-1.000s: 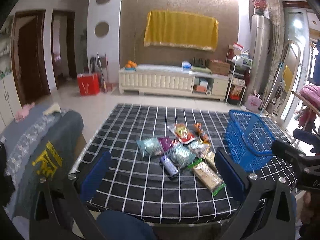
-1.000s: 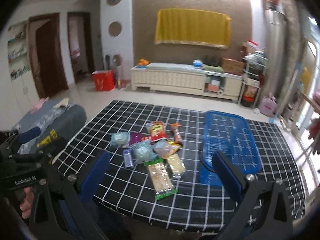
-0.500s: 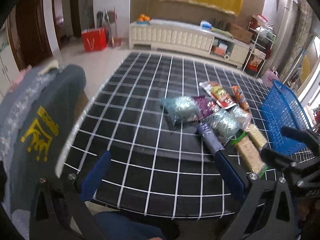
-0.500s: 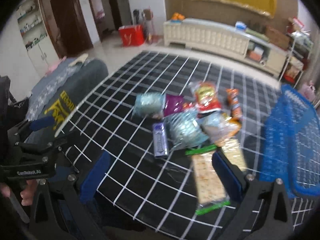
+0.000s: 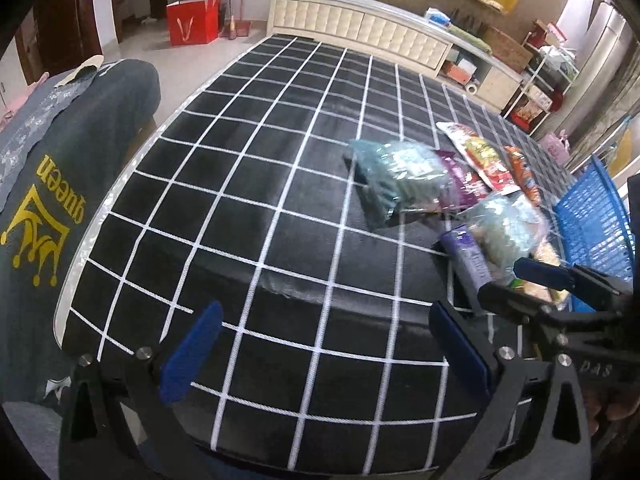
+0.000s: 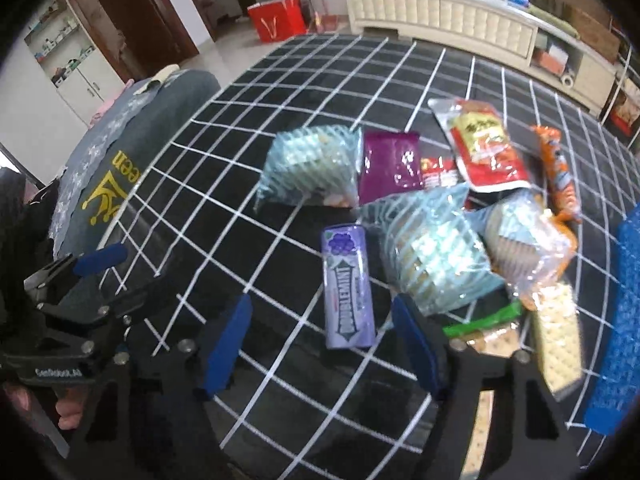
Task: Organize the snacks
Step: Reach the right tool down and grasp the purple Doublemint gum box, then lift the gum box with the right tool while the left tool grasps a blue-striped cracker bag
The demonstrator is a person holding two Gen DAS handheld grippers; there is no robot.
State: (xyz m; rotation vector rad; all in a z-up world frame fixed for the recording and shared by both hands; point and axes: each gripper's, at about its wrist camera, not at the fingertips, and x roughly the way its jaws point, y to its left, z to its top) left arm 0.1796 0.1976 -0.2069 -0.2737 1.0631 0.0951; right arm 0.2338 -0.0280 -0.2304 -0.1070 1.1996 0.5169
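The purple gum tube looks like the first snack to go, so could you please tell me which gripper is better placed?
Right gripper: open, tube between jaws. Left gripper faces bare cloth.

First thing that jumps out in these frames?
The heap of snack packets on the black grid tablecloth, bunched toward its right side next to the blue basket. Nearest the open right gripper lies a purple gum canister, on its side at the heap's front edge. The left gripper hangs open over bare cloth.
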